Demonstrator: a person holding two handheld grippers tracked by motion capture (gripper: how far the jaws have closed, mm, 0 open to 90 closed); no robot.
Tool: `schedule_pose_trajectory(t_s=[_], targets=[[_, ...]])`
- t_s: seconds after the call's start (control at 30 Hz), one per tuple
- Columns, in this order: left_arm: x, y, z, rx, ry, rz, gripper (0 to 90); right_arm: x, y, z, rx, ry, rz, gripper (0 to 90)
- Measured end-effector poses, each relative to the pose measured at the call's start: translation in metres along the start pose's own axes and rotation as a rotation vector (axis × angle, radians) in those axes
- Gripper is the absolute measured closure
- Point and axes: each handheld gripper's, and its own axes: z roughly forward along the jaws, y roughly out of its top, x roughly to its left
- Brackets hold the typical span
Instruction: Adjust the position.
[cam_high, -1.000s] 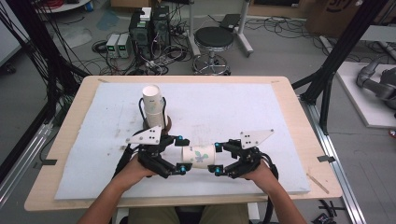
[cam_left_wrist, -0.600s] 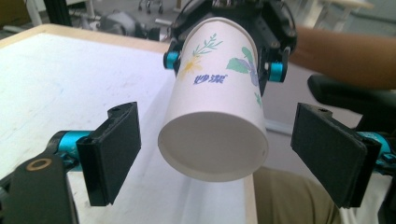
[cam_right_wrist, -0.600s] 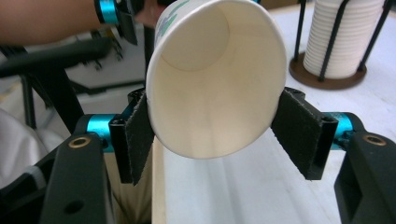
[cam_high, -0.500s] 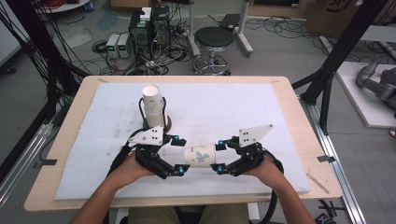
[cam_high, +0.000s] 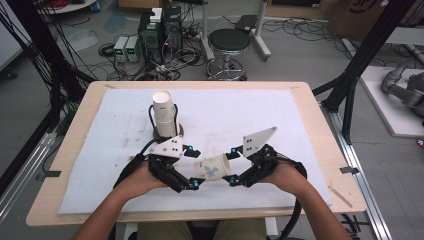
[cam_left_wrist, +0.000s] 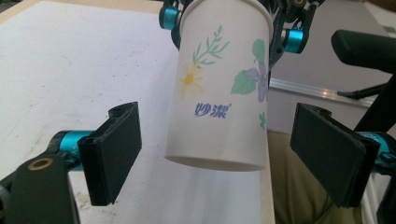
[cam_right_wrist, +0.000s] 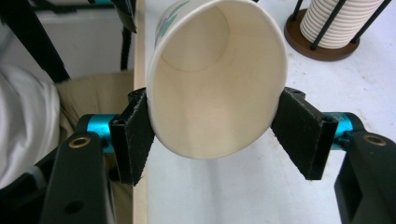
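A: Far left, a cup stack (cam_high: 165, 114) in its holder, standing on the desk (cam_high: 300, 100). Next, left gripper (cam_high: 192, 170), fingers (cam_left_wrist: 112, 151) spread apart, flanking the base of the paper cup (cam_high: 212, 167) without touching.

B: And the cup itself?

A: Lying sideways in the air between both grippers, above the desk's near edge. Rim end clamped by the right gripper (cam_high: 231, 167), fingers (cam_right_wrist: 135, 135) pressed on the rim's outer wall.

B: Handling?

A: Probably very light, thin-walled, easily crushed. Stiffest at the rolled rim and the base; best gripped gently there, not mid-wall.
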Motion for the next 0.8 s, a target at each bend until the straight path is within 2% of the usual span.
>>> schedule_pose_trajectory(t_s=[0.17,0.4,0.8], targets=[[0.0,0.001,0.004,0.042,0.001,0.015,17.3,0.002,0.009,0.001,0.053,-0.012,-0.03,32.3],[-0.002,0.002,0.01,0.078,-0.005,0.023,17.7,0.005,0.028,0.007,0.188,-0.027,-0.095,32.3],[-0.002,0.006,0.017,0.122,-0.019,0.035,20.4,0.007,0.047,0.015,0.294,-0.02,-0.154,32.2]])
